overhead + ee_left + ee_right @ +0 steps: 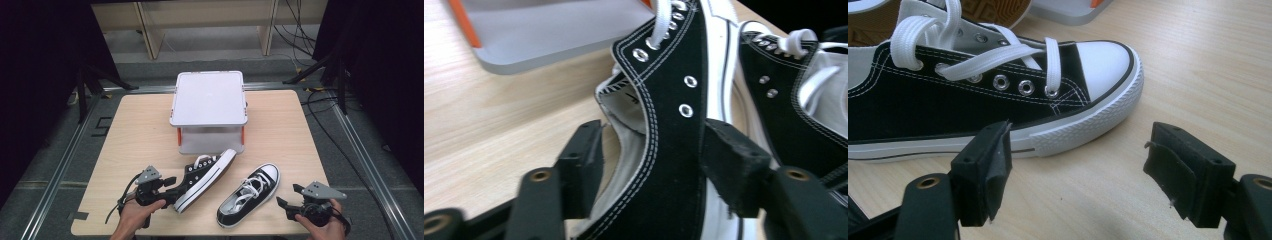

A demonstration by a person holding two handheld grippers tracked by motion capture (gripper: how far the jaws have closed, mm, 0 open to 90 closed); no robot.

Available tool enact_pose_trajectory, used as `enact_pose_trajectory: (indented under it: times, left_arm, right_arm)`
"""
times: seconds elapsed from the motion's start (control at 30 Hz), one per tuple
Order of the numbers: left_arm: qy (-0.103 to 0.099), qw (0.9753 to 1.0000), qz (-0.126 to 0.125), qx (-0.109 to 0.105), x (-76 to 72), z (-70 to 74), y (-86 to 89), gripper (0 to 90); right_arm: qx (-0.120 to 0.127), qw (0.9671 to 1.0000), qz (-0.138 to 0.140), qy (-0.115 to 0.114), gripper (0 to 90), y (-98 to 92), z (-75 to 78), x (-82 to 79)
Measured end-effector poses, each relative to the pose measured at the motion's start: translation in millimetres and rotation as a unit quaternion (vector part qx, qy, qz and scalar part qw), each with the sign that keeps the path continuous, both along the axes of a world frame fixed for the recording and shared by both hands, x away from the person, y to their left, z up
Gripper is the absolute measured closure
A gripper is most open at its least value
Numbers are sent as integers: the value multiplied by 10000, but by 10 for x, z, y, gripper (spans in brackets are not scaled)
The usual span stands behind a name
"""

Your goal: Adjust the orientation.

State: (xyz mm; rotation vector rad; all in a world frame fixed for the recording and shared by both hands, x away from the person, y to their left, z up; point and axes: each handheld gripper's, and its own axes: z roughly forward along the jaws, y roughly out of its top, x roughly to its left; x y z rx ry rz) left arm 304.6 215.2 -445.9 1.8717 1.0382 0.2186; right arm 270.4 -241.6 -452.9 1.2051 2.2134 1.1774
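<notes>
Pale wood table (pixel 135 130) carries a closed grey box (pixel 209 97) at its far middle, with two black sneakers in front. Left gripper (pixel 172 189) pinches the heel wall of the left shoe (pixel 205 177), one jaw inside the collar and one outside, tipping it onto its side. Right shoe (pixel 248 194) sits flat just beside it. Right gripper (pixel 289 196) hovers spread, empty, near that shoe's toe. Likely step: gathering the pair; next, the right gripper needs to close on the right shoe's collar.

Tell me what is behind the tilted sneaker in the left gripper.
Behind the tilted sneaker stands a grey lidded box with orange latches, its toe near the box's front. The left gripper grips its heel side. The box's contents stay hidden.
</notes>
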Motion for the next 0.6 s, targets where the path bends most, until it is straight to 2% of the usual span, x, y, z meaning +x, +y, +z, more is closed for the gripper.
enact_pose_trajectory:
  times: [0.1, 0.13, 0.2, 0.23, 0.3, 0.33, 0.37, 0.43, 0.47, 0.5, 0.53, 0.57, 0.6]
  left_arm:
    - [7, 9999, -107, 7, -24, 11, -23, 476]
    - [-29, 9998, -172, -40, -45, 16, -45, 543]
    - [-74, 9998, -178, -62, -66, 25, -65, 585]
    - [-201, 9994, -259, 101, -89, 43, -89, 598]
    - [-258, 9992, -271, 154, -106, 52, -114, 662]
    - [-213, 9990, -375, 69, -122, 57, -155, 682]
    - [-213, 9990, -375, 69, -122, 57, -155, 700]
    - [-179, 9982, -562, 68, -151, 54, -224, 722]
    - [-156, 9970, -744, 144, -200, 51, -333, 727]
    - [-156, 9970, -744, 144, -200, 51, -333, 729]
    - [-178, 9954, -883, 316, -230, 49, -399, 729]
    - [-194, 9945, -956, 379, -254, 35, -454, 733]
    - [-253, 9945, -914, 453, -276, 31, -497, 755]
  right_arm:
    - [-36, 10000, 1, -10, 264, -6, 2, 6]
    - [-6, 10000, -54, 30, 264, -3, 5, 3]
    - [-6, 10000, -49, 26, 264, -4, 4, 5]
    - [-12, 10000, -25, 26, 264, -2, 2, 4]
    - [-16, 10000, -16, -27, 264, 2, -5, 9]
    - [-3, 10000, -26, -7, 264, 3, -3, 6]
    - [-3, 10000, -26, -7, 264, 3, -3, 6]
    - [-10, 10000, -15, 19, 264, -1, 1, 6]
    - [-16, 10000, 3, -6, 264, -9, -2, 8]
    - [-16, 10000, 3, -6, 264, -9, -2, 8]
    - [-1, 10000, 3, 9, 264, -9, -1, 6]
    - [33, 10000, 4, 46, 264, -6, 4, -1]
    - [27, 10000, 12, 45, 264, -6, 5, -2]
